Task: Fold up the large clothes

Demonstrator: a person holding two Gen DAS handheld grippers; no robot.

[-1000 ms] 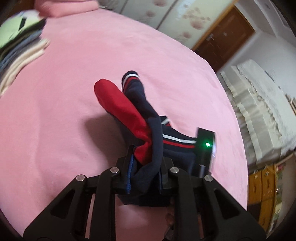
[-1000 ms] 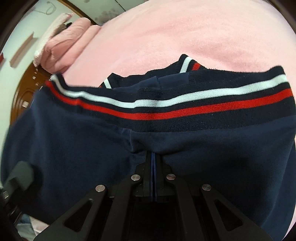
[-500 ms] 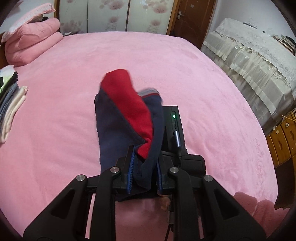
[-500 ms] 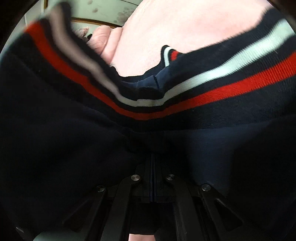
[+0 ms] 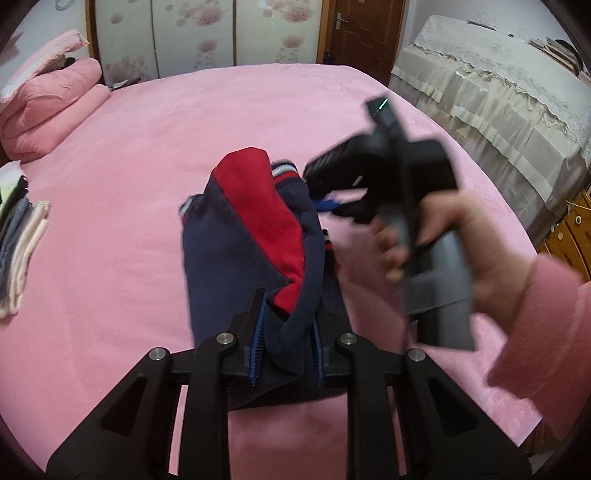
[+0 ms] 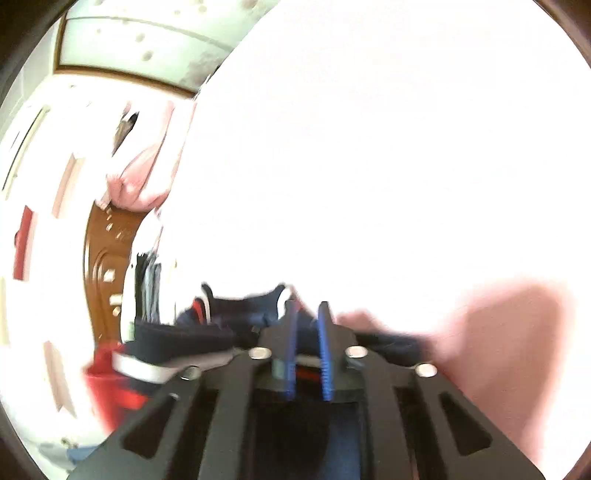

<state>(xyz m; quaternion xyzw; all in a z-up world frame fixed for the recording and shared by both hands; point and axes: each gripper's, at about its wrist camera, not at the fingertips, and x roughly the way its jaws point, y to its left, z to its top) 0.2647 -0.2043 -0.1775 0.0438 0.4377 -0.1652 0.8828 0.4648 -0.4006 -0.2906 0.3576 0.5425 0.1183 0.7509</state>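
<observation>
Left wrist view. Left tongs (image 5: 286, 334): blue-ribbed pads closed to a narrow gap, clamped on the near hem of the navy-and-red folded knit garment with white and red striped trim (image 5: 251, 236). The garment is laid lengthwise on the pink plush bed cover (image 5: 122, 206), near the middle of the bed, its red panel uppermost. Right tongs (image 5: 328, 203): seen blurred just beside the garment's far right corner, gripped by the right hand (image 5: 443, 240) in a pink sleeve; whether fabric is touched there cannot be told. Open bedspread is found left of the garment and beyond it; the bed's right edge is rounded, with a gap before the cream lace-covered furniture (image 5: 491, 92). A stack of folded clothes in grey, cream and green (image 5: 18, 236) is set at the left edge, well apart from the garment. A rolled pink quilt (image 5: 48, 110) is placed at the far left corner. A brown wooden door (image 5: 364, 29) and floral wardrobe panels (image 5: 203, 33) are seen behind the bed.

Right wrist view. The frame is largely overexposed and blurred. The right tongs (image 6: 308, 317) are shown slightly parted, with a clear gap between the blue pads and nothing gripped between them. The garment is seen just below and left of the tips.
</observation>
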